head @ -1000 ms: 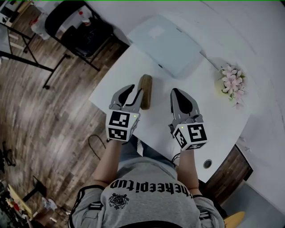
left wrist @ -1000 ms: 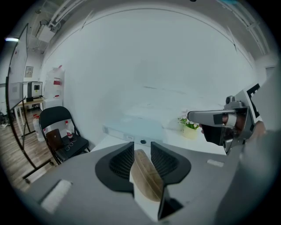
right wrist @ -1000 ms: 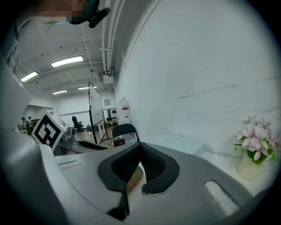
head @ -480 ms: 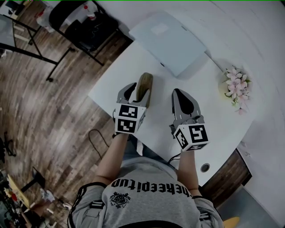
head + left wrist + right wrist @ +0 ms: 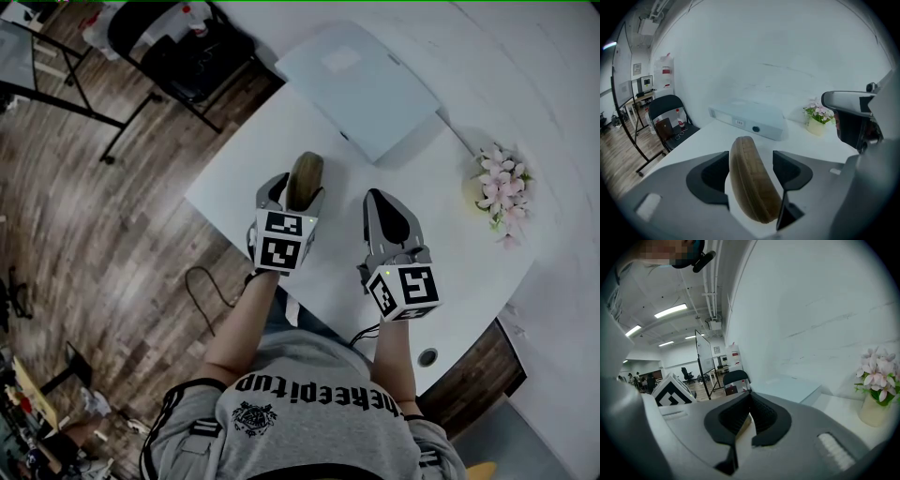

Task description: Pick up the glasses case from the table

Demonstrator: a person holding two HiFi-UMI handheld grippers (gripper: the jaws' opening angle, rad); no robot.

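As your left gripper (image 5: pixel 751 158) spreads its jaws astride the glasses case (image 5: pixel 752 187):
No clamp on it; your right gripper (image 5: pixel 749 397) sits closed, empty.

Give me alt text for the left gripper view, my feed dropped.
A brown glasses case lies on the white table between the opening jaws of the left claw, not yet gripped. Behind it sit a pale binder and a pot of pink flowers.

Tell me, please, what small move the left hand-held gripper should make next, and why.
Probably close the left hand-held gripper on the brown glasses case. Its jaws are opening and straddle the case, which lies on the white table. The pads do not seem to press it, so nothing is gripped yet.
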